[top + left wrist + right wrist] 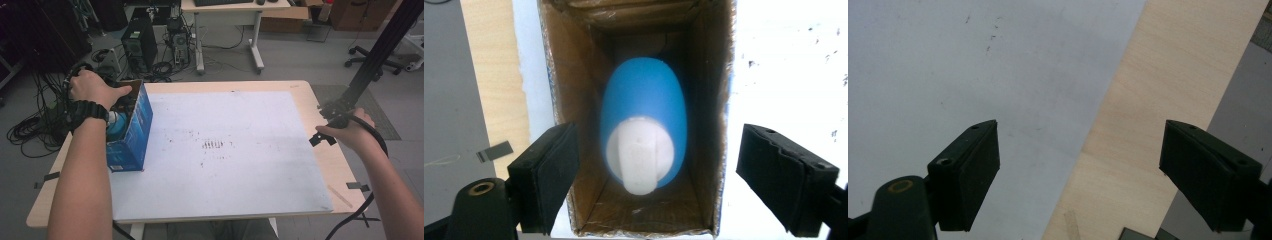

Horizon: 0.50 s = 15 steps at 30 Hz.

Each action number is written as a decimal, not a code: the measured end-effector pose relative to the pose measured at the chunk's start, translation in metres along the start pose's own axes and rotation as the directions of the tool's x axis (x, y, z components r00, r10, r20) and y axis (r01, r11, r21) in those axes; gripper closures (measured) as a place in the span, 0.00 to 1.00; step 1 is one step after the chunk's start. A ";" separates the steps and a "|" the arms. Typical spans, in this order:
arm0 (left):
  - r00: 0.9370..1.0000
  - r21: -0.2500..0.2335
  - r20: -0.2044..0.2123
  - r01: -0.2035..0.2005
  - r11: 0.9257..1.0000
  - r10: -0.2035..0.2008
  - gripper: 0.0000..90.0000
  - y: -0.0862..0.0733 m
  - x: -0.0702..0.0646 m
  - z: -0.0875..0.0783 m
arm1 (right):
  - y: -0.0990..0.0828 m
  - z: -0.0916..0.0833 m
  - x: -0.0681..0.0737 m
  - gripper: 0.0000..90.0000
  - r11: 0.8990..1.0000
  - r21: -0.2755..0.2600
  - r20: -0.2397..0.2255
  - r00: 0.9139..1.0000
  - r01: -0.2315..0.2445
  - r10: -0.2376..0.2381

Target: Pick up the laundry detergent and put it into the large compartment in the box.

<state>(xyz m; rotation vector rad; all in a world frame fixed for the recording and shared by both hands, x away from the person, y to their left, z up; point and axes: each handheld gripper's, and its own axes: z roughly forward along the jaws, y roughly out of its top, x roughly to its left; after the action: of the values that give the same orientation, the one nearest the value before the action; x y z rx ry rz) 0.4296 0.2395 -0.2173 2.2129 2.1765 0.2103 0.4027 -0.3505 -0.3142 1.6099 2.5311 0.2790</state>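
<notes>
Jaws of the left gripper (651, 175) stood spread wide over the open top of a blue carton (131, 131), one pad to each side of the mouth and neither touching the cardboard. Deep inside, a blue bottle with a white cap (644, 135) stood upright, cap toward the camera, well below the jaws and free of them. It looked as if the bottle was resting in the box on its own, and the wide spread suited a clean lift straight out past the walls. The carton stood at the left edge of the white mat (240, 165), toward the far side, its mouth upward, so the left hand (92, 90) had to come at it from above; the narrow brown walls left little room on either side of the bottle. The right gripper (1078, 175) hung with its jaws likewise spread and nothing between them, over the right border where the mat met the bare wood of the table (335, 165), well apart from the carton and out of the way. The right hand (350, 131) sat at that right edge. Beyond the far edge lay a computer tower (140, 45) and tangled cables (35, 130) on the floor.
</notes>
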 end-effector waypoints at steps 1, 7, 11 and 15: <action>1.000 0.000 0.000 0.000 1.000 0.000 0.19 0.000 0.000 0.000 | 0.000 0.000 0.000 0.18 1.000 0.000 0.000 1.000 0.000 0.000; 1.000 -0.026 -0.002 -0.007 1.000 0.007 0.18 0.002 -0.006 -0.010 | -0.001 -0.002 -0.001 0.18 1.000 -0.002 0.001 1.000 -0.003 0.003; 1.000 -0.042 -0.008 -0.017 0.999 0.016 0.17 0.003 -0.011 -0.016 | -0.001 -0.002 -0.001 0.18 1.000 -0.004 0.000 1.000 -0.006 0.006; 1.000 -0.063 -0.007 -0.027 0.998 0.026 0.17 0.004 -0.015 -0.021 | -0.002 -0.002 -0.001 0.18 1.000 -0.003 0.000 1.000 -0.004 0.004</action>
<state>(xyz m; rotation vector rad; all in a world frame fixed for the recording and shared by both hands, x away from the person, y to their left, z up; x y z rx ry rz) 0.4306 0.2225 -0.1970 2.2112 2.1140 0.2833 0.4013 -0.3523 -0.3123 1.6134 2.5267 0.2834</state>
